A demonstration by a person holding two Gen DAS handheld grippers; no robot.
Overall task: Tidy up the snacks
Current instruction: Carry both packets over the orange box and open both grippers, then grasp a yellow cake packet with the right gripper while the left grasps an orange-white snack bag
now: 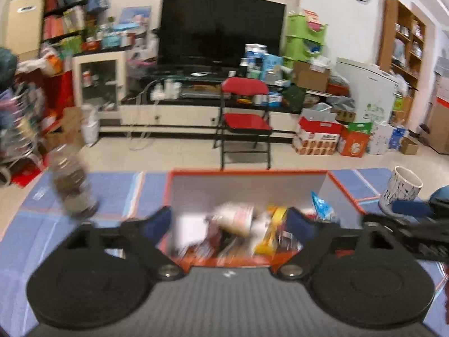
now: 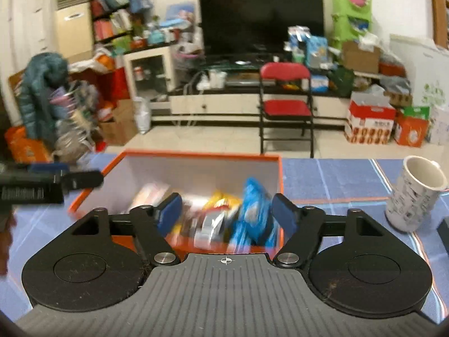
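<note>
Orange box [image 1: 345,193] on blue tabletop [image 1: 118,191], snack packets heaped inside. Left gripper [image 1: 228,223] jaws wide apart, empty, box dead ahead below. Right gripper [image 2: 226,210] jaws apart, empty; blue packet [image 2: 252,210] upright just beyond, nearest right hand.

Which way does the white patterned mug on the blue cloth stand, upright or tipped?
Upright: the white patterned mug rests on its base, open mouth upward.

Box [image 2: 196,156] top is open, snack packets [image 2: 224,216] fill the floor. Mug [image 2: 415,193] stands right of it, bottle [image 1: 71,185] left; cloth [image 2: 336,179] between is bare.
</note>
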